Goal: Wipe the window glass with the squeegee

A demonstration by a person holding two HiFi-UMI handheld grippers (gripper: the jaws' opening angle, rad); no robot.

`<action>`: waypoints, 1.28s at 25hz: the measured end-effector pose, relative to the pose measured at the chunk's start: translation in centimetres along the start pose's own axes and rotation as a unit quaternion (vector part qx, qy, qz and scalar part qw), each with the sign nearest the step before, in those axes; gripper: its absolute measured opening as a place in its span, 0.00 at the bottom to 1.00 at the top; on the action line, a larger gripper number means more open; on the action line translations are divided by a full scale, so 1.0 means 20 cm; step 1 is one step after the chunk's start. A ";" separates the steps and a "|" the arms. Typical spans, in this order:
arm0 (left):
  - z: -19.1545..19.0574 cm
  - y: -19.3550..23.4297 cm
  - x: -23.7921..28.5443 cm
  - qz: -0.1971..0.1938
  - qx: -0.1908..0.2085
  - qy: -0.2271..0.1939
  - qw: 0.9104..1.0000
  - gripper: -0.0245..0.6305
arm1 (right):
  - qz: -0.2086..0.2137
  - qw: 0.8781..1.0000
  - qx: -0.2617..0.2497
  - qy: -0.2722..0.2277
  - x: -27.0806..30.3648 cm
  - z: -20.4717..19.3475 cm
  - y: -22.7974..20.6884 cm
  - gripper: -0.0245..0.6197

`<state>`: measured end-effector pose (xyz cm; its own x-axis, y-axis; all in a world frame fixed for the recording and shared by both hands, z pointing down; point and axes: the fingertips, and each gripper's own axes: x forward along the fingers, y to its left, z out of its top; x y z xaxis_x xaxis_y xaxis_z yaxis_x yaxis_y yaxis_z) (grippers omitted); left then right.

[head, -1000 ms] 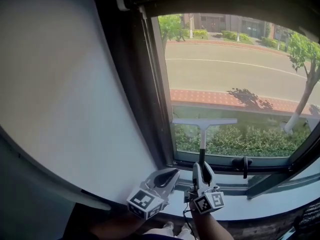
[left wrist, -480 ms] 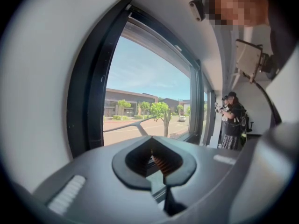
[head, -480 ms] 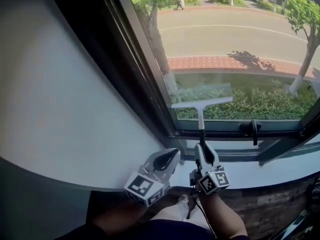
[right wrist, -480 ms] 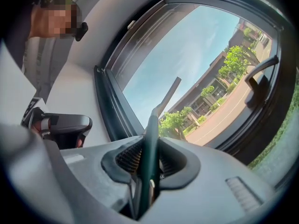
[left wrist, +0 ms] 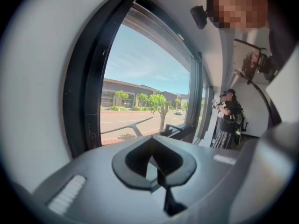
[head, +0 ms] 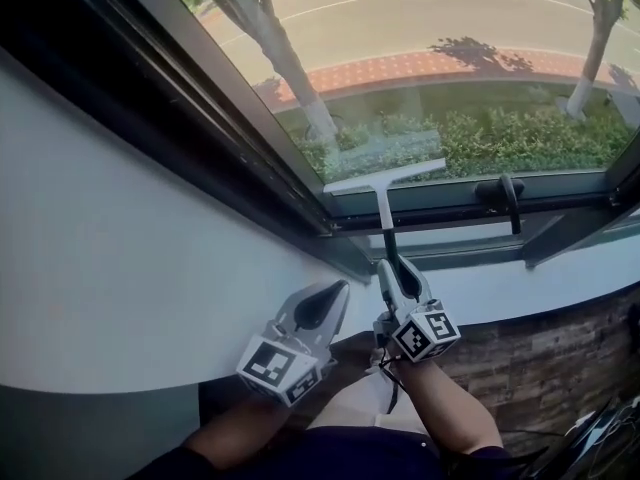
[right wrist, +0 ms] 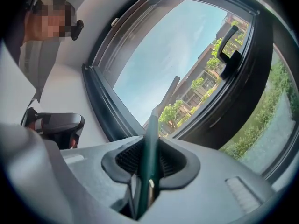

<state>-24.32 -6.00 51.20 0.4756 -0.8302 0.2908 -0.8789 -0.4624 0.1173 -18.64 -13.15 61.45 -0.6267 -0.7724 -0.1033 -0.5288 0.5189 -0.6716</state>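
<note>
Head view: the right gripper (head: 392,268) pinches the dark handle of the squeegee (head: 385,180). The squeegee's pale blade lies against the lowest part of the window glass (head: 450,58), just above the bottom frame and to the left of the black window handle (head: 510,200). Right gripper view: the two jaws press on the handle from both sides, and the shaft runs up between them towards the glass. The left gripper (head: 330,296), just beside the right one and below the window, has its jaws pressed together with nothing between them.
</note>
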 end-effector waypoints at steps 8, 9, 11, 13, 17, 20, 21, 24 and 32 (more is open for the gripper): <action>-0.10 0.02 0.02 -0.003 -0.009 0.028 1.000 0.04 | 0.006 1.000 0.027 -0.007 -0.01 -0.07 -0.04 0.20; -0.11 0.02 0.02 -0.003 -0.010 0.031 0.999 0.04 | 0.005 1.000 0.030 -0.007 -0.02 -0.08 -0.05 0.20; -0.13 0.02 0.03 -0.004 -0.010 0.036 0.999 0.04 | 0.006 0.999 0.033 -0.003 -0.02 -0.10 -0.08 0.20; -0.14 0.02 0.05 -0.006 -0.010 0.040 0.999 0.04 | 0.008 0.999 0.036 0.001 -0.03 -0.13 -0.11 0.20; -0.18 0.02 0.07 -0.008 -0.011 0.050 0.999 0.04 | -0.001 0.998 0.062 0.011 -0.05 -0.20 -0.18 0.20; -0.21 0.03 0.09 -0.009 -0.014 0.058 0.998 0.04 | -0.002 0.996 0.091 0.013 -0.06 -0.25 -0.21 0.20; -0.21 0.03 0.09 -0.009 -0.015 0.058 0.998 0.04 | 0.001 0.995 0.097 0.011 -0.06 -0.25 -0.21 0.20; -0.20 0.03 0.11 -0.012 -0.015 0.055 0.998 0.04 | 0.011 0.995 0.103 0.011 -0.07 -0.22 -0.21 0.20; -0.04 0.03 0.11 -0.021 -0.017 0.027 0.999 0.04 | 0.032 0.998 0.047 0.025 -0.20 0.01 -0.10 0.20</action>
<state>-23.87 -7.82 52.74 0.5102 -0.7919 0.3356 -0.8594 -0.4846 0.1631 -15.01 -11.22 63.14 -0.6865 -0.7185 -0.1119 -0.4329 0.5275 -0.7310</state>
